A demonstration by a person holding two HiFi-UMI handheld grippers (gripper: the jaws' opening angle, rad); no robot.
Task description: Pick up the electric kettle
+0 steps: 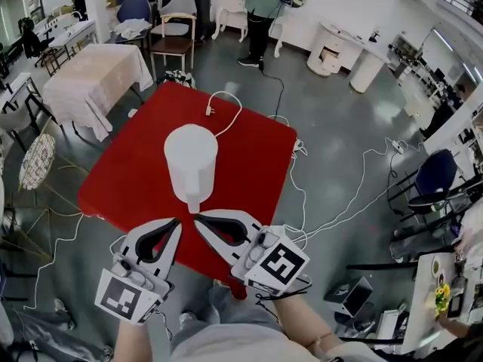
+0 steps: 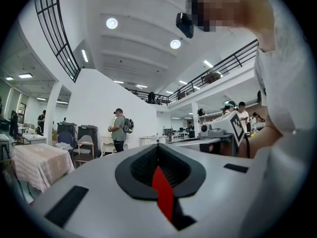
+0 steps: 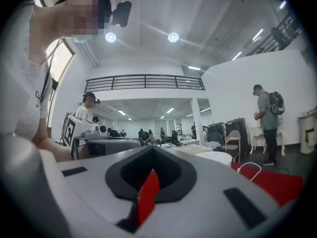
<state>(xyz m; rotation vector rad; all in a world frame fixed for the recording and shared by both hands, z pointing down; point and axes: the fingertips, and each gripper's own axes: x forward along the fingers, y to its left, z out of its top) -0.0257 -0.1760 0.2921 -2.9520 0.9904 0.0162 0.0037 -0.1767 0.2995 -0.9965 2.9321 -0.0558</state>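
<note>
Open-plan lab hall: mezzanine railing (image 3: 143, 82), cluttered desks (image 1: 436, 296), cables (image 1: 363, 181) across grey concrete floor (image 1: 339, 119)

Two grippers level, side by side
Left gripper (image 1: 178, 222) and right gripper (image 1: 198, 218) both closed, empty, tips angled together

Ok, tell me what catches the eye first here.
A bright red table fills the middle of the head view, with a white kettle standing on it. Just below, the left gripper and right gripper point at it, both shut and empty.
</note>
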